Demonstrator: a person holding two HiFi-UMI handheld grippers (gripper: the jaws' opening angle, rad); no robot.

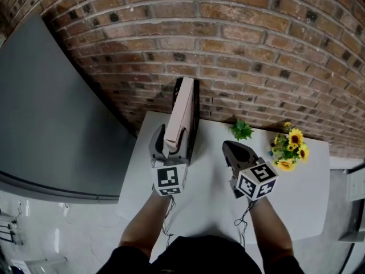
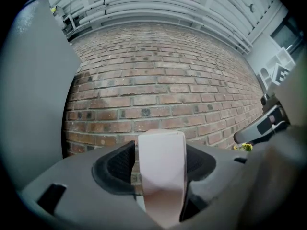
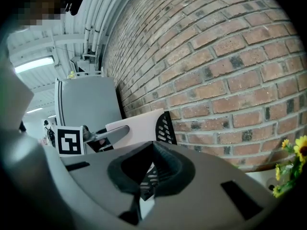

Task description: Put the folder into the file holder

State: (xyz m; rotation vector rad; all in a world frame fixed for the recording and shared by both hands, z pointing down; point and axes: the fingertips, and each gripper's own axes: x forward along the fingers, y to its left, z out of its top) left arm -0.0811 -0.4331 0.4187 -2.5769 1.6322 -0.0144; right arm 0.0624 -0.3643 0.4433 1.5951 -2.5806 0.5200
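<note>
A pale pink folder point(image 1: 181, 110) stands upright in the black perforated file holder point(image 1: 195, 104) at the back of the white table point(image 1: 308, 198), against the brick wall. My left gripper point(image 1: 171, 137) is open around the folder's near edge. In the left gripper view the folder point(image 2: 162, 171) fills most of the gap and a sliver of wall shows beside the left pad point(image 2: 117, 164). My right gripper point(image 1: 231, 148) hovers to the right of the holder, shut and empty. The right gripper view point(image 3: 151, 169) shows the folder point(image 3: 139, 123) and holder point(image 3: 165, 126) beyond its jaws.
A bunch of sunflowers point(image 1: 291, 147) and a small green sprig point(image 1: 242, 130) sit at the table's back right. A tall grey cabinet point(image 1: 51, 124) stands to the left. The brick wall point(image 1: 256, 50) closes the far side.
</note>
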